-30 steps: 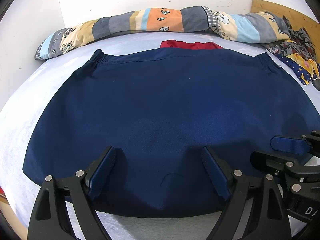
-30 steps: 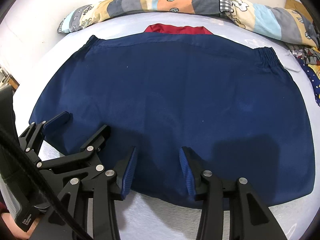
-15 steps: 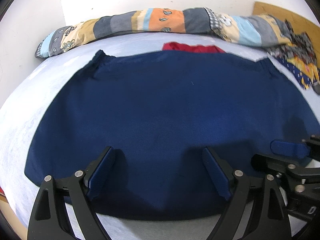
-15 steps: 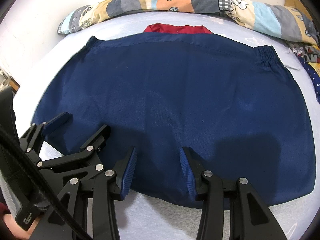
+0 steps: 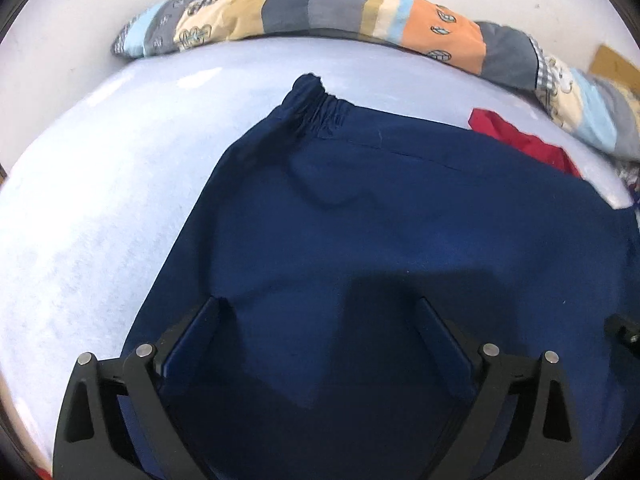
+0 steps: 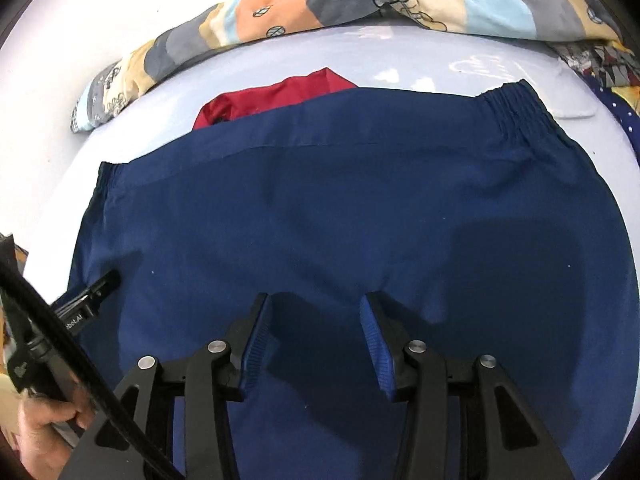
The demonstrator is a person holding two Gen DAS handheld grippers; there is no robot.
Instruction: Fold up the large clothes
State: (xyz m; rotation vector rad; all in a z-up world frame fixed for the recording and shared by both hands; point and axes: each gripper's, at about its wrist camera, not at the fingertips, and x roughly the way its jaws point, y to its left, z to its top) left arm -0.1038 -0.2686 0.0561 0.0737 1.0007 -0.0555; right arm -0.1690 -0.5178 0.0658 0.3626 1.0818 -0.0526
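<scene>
Item: garment [image 5: 400, 220], navy, large, elastic gathers at both far corners. Lay flat on the pale sheet [image 5: 100, 200], filling the centre of both views; gathered corner at 12 o'clock in the left view, at 1 o'clock in the right view.

Left gripper [image 5: 318, 320]: fingers spread wide, holding nothing, low over the garment's near left part.

Right gripper [image 6: 316, 312]: fingers partly open, holding nothing, over the near middle; contact with the cloth could not be told.

Also present: red cloth [image 6: 280, 92] under the far hem; patchwork quilt [image 6: 320, 0] rolled along the far edge.

Step judged: reaching for grasp points, no fold begun. Next move called for both grippers to pinch an edge and carry it across.
</scene>
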